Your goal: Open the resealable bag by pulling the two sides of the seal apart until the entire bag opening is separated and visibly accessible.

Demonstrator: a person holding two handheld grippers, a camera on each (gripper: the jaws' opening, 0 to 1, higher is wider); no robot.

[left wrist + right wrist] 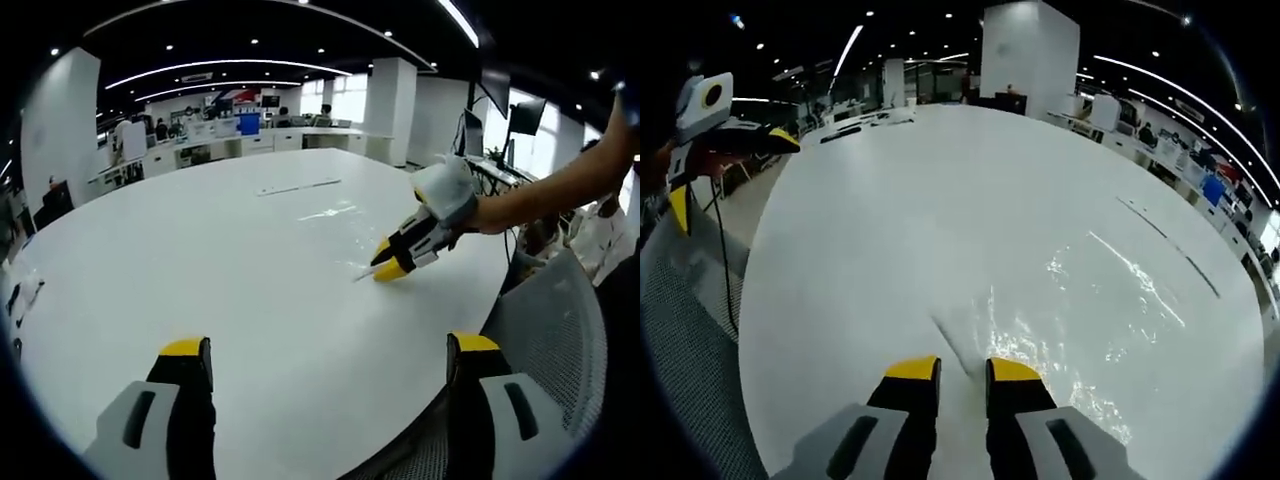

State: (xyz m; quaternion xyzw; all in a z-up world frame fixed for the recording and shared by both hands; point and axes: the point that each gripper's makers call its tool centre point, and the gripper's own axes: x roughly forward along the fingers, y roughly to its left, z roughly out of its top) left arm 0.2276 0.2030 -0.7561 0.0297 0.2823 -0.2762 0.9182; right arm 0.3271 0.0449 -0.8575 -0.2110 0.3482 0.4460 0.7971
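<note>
Right hand-held gripper, yellow-tipped jaws nearly closed, pinches an edge of the clear, crinkly plastic resealable bag lying flat on the big white oval table. Left hand-held gripper hangs wide open, empty. Seal looks unopened, so the pulling remains; the bag's outline is barely readable.

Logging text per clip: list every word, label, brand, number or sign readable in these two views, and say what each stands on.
No text can be read.
Clear resealable bag on the white table: no print visible.
Right gripper and left gripper: no lettering visible.
Red and blue wall graphic at the far desks: too small and blurred to read.
</note>
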